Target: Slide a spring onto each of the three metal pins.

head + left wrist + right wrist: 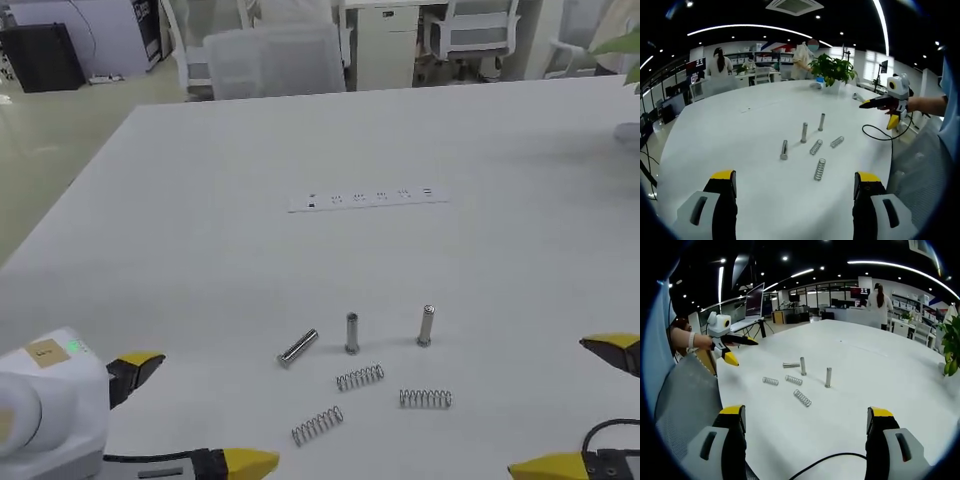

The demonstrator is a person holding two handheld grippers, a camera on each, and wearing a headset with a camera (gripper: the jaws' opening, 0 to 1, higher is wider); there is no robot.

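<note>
Though edge-cropped, left hand-held gripper (205, 410) and right hand-held gripper (555, 405) agape.

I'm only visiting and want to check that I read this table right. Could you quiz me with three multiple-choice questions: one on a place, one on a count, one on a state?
1. Where do the springs lie?
A. on the table, nearer the person than the pins
B. slid onto the pins
C. in a gripper

2. How many pins stand upright?
A. one
B. two
C. three

3. How are the left gripper and right gripper?
A. both open, empty
B. both shut
C. one shut on a spring

Answers: 1 A, all three lie loose in front of the pins. 2 B, the third pin lies on its side. 3 A, each gripper view shows jaws wide apart with nothing between.
</note>
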